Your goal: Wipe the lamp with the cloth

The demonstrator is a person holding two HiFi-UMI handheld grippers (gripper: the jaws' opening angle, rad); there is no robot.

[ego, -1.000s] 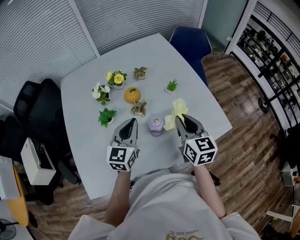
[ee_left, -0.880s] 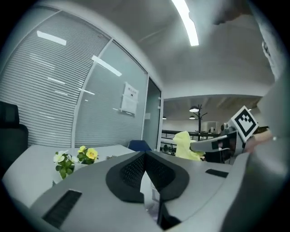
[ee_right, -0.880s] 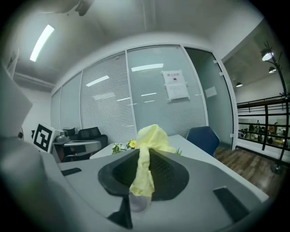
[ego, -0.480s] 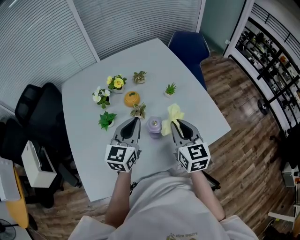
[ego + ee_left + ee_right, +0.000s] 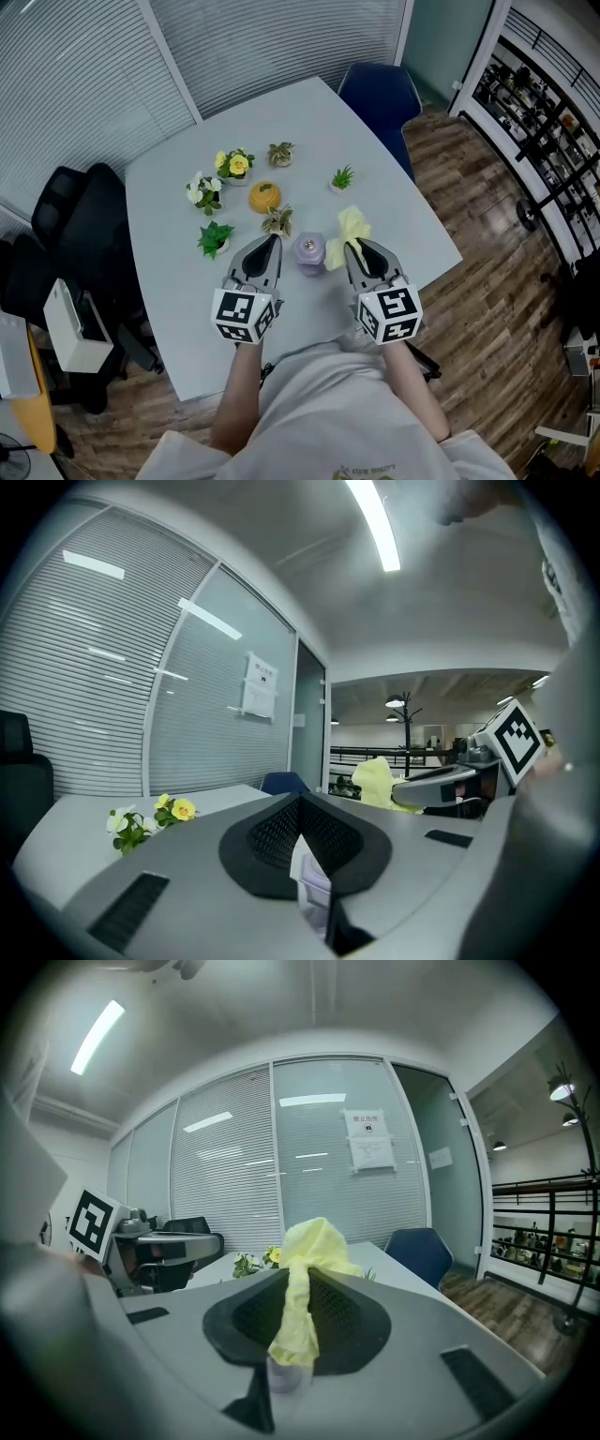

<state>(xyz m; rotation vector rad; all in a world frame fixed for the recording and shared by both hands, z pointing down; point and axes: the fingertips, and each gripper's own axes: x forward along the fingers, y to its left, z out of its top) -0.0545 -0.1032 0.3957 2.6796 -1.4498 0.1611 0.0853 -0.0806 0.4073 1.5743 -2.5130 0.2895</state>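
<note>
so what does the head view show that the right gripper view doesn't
Only the head view: the orange ornament and the right gripper's marker cube. Only the right gripper view: the ceiling light strip and the notice on the glass partition. Both: the yellow cloth clamped in the right gripper, the left gripper, the blue chair.

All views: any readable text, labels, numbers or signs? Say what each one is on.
Nothing here can be read.
Paper notice on the glass wall: reddish heading and printed lines, too blurred to read; also too small in the left gripper view.
Gold print on the person's shirt: cut off at the frame edge, unreadable.
Left cube and right cube: black-and-white square marker patterns, no letters or numbers.
</note>
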